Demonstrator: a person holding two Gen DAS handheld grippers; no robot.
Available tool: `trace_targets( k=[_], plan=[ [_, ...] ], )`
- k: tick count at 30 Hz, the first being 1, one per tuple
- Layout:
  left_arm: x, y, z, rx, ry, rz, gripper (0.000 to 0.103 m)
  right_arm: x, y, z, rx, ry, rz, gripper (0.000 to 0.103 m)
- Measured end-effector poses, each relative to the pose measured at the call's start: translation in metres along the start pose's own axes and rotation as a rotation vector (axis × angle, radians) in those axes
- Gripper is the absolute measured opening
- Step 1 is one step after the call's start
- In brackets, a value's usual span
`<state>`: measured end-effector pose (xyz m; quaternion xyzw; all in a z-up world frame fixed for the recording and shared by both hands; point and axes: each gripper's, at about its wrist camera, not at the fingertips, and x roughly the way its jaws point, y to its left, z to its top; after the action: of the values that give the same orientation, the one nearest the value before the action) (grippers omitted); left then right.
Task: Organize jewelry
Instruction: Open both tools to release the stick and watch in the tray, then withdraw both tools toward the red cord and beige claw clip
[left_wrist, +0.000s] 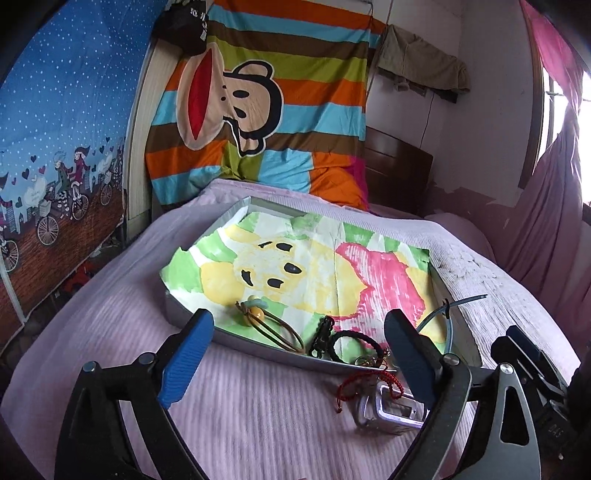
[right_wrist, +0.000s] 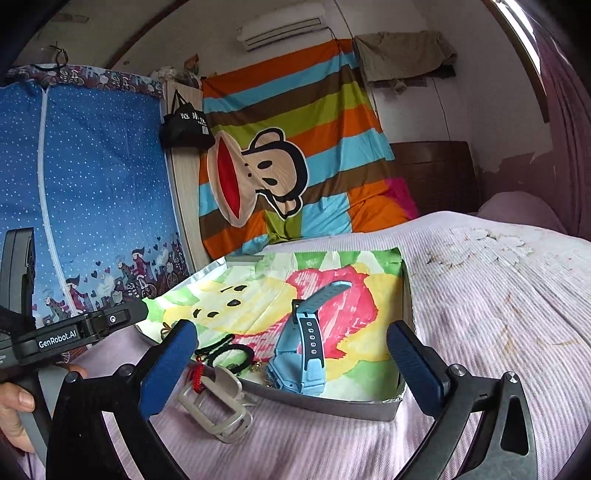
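The bed (left_wrist: 258, 424) with its lilac ribbed cover carries everything here, and on it, ahead of both pairs of tongs, sits a shallow silver tray (left_wrist: 258, 341) lined with a painted paper sheet (left_wrist: 314, 266). Inside the tray, just beyond the right tongs (right_wrist: 291, 365), a blue watch (right_wrist: 301, 354) stands propped on its strap, looking ready to tip. Short of the tray's near rim, low between the two pairs of tongs, a silver watch casing (right_wrist: 218, 410) lies on the cover with a red cord bracelet (left_wrist: 364, 380) draped over it. In the tray's near corner ahead of the left tongs (left_wrist: 299, 358) are a brown hoop with a yellow bead (left_wrist: 271, 325), a black braided band (left_wrist: 356, 341) and some small gold pieces (left_wrist: 369, 360). Both pairs of tongs are spread wide, released, gripping nothing. The risk, I'd say, is the cord: closing on the casing could drag the bracelet along, or snag it on the tray's rim. The soft cover may also let thin pieces sink away from the tips, and a careless reach could knock the blue watch over.
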<state>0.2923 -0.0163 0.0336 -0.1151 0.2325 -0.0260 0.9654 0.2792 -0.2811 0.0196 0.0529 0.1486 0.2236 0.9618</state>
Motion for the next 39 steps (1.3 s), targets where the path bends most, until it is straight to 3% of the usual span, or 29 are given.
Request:
trace_targets(
  k=[16, 31, 39],
  plan=[
    [-0.103, 0.0, -0.004, 0.072, -0.132, 0.027, 0.095, -0.061, 0.052, 0.01, -0.112, -0.093, 0.004, 0.103],
    [-0.132, 0.014, -0.044, 0.141, -0.112, 0.04, 0.095, -0.079, 0.081, -0.018, -0.211, -0.051, 0.048, 0.103],
    [-0.115, 0.02, -0.047, 0.149, -0.033, 0.034, 0.095, -0.064, 0.077, -0.035, -0.225, 0.034, -0.011, 0.103]
  ],
)
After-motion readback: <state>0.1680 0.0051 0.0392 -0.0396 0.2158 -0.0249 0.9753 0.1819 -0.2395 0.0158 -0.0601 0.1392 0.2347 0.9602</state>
